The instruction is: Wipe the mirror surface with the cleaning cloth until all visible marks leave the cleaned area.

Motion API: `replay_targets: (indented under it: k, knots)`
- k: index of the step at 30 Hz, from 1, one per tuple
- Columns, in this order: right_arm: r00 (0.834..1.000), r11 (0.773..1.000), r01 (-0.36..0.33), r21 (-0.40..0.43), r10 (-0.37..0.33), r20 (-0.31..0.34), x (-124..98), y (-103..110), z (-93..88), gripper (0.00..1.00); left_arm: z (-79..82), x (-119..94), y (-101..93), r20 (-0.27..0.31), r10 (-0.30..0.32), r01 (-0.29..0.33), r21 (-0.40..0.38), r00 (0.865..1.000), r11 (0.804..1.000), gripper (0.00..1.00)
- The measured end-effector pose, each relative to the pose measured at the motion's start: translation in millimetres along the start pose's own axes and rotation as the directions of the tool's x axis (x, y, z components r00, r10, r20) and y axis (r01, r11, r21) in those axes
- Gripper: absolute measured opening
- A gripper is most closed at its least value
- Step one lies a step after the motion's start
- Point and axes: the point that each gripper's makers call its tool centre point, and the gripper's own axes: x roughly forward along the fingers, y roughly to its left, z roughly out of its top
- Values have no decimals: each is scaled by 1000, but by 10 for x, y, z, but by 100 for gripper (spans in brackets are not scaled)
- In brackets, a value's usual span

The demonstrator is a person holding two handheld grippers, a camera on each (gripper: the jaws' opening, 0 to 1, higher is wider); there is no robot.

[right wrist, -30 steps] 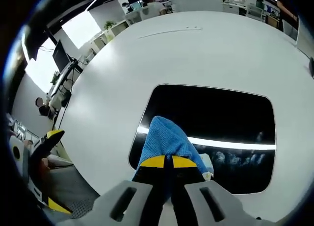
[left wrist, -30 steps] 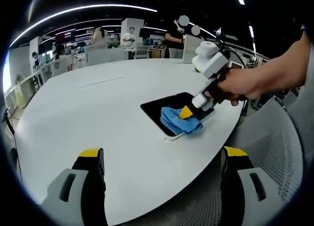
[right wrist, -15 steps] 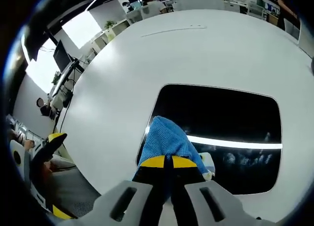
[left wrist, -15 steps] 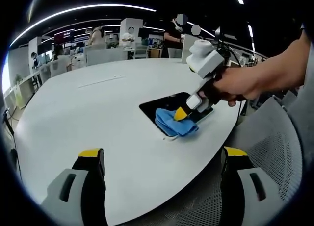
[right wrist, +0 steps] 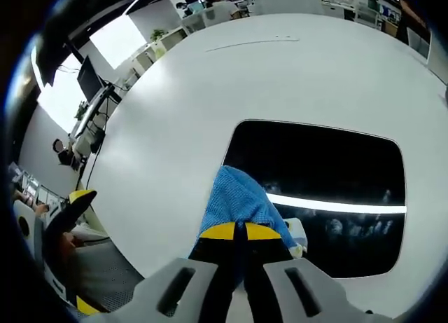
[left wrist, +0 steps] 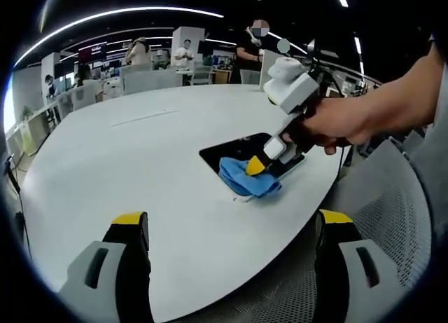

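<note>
1. A person's hand [left wrist: 334,123] angles the right gripper [left wrist: 256,165] down onto the mirror [right wrist: 329,176], jaws pinched on the blue cleaning cloth [right wrist: 238,200].
2. The cloth lies over the mirror's near edge on the white table [left wrist: 126,162].
3. The left gripper [left wrist: 231,228] hovers off the table's edge, jaws wide apart.

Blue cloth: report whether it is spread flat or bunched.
Bunched: the blue cloth sits crumpled, pinched in the right gripper, over the mirror's near edge.

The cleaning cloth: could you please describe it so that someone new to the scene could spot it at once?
On the large white table lies a dark rectangular mirror. At the mirror's near left edge sits the cleaning cloth, pinched in the right gripper. It is the only soft, bright blue thing there.
</note>
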Motion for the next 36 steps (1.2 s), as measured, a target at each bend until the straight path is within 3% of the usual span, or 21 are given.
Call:
replay_targets:
  k: [23, 36]
  knots:
    - [1000, 1000, 5, -5, -5, -7, 7, -8, 24, 0, -4, 3, 10, -4, 4, -4, 1, 1000, 1000, 99]
    - [1000, 1000, 8, -13, -8, -8, 72, -43, 172, 0, -11, 6, 7, -11, 0, 0, -7, 1000, 1000, 99]
